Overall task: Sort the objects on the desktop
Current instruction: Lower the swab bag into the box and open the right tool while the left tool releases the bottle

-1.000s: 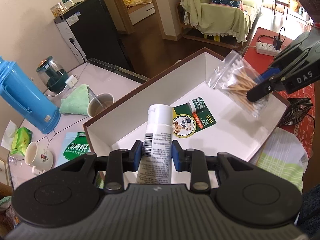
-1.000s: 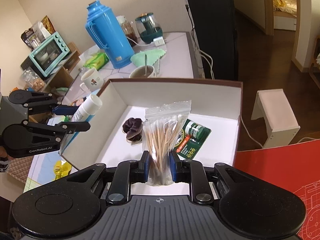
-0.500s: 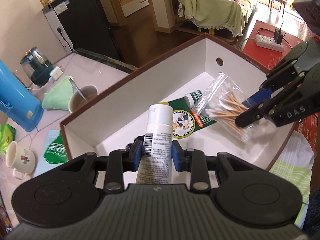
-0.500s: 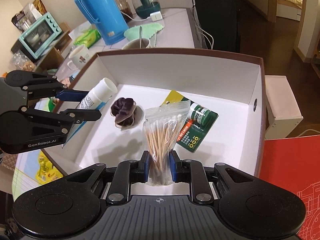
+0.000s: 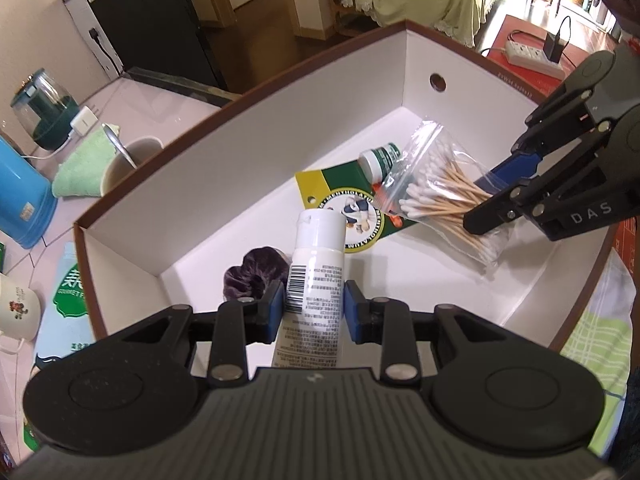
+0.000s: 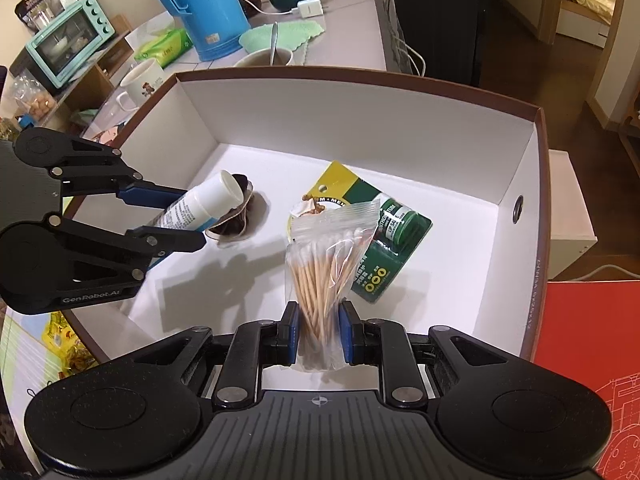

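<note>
My left gripper (image 5: 315,307) is shut on a white tube with a barcode (image 5: 318,268), cap pointing down into the white box (image 5: 248,128). In the right wrist view the same tube (image 6: 202,206) hangs over a dark purple scrunchie (image 6: 236,224) on the box floor. A clear zip bag of cotton swabs (image 6: 322,264) is held low over the floor with my right gripper (image 6: 318,330) shut on it; in the left wrist view the bag (image 5: 436,196) sits at the right. A green carded balm jar (image 6: 384,240) lies flat under the bag.
The box has a brown rim (image 6: 360,76) and tall white walls. Behind it stand a blue thermos (image 6: 196,4), a cup with a spoon (image 6: 268,56), a green cloth (image 5: 78,164) and a mug (image 6: 140,80). A teal toaster oven (image 6: 68,40) is far left; a red mat (image 6: 584,344) lies right.
Both grippers have sunk into the box with their loads. The tube now hangs just above the scrunchie, and the swab bag has come down over the green balm card.
</note>
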Action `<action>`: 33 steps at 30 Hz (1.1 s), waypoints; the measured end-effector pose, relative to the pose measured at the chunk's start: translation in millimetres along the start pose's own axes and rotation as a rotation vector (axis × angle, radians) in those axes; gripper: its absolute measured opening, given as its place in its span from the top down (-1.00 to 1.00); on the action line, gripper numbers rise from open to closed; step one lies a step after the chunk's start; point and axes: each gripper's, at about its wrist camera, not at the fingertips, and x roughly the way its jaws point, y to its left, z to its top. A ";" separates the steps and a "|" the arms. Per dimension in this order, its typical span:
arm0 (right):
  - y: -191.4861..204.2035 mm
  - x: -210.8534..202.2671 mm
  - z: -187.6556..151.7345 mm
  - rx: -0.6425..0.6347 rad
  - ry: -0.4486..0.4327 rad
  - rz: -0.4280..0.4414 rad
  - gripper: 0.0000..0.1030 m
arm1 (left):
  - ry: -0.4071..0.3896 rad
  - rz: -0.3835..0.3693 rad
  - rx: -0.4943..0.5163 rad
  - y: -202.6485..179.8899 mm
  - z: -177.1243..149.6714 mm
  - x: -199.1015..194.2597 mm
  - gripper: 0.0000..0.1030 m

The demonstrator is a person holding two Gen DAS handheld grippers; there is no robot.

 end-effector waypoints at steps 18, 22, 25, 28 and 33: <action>1.4 20.5 9.2 0.012 0.048 0.014 0.60 | 0.037 -0.043 -0.011 -1.2 5.0 20.9 0.47; 3.4 25.5 10.3 0.016 0.056 0.021 0.60 | 0.046 -0.046 -0.017 -1.5 7.2 24.6 0.46; 4.4 29.2 11.6 0.024 0.058 0.026 0.60 | 0.058 -0.053 -0.021 -1.7 8.7 27.7 0.45; 3.6 32.7 13.6 0.052 0.063 0.030 0.59 | 0.060 -0.066 -0.035 -1.1 10.2 29.4 0.45; 4.5 37.4 13.7 0.062 0.090 0.018 0.59 | 0.045 -0.056 -0.047 0.2 12.7 27.2 0.22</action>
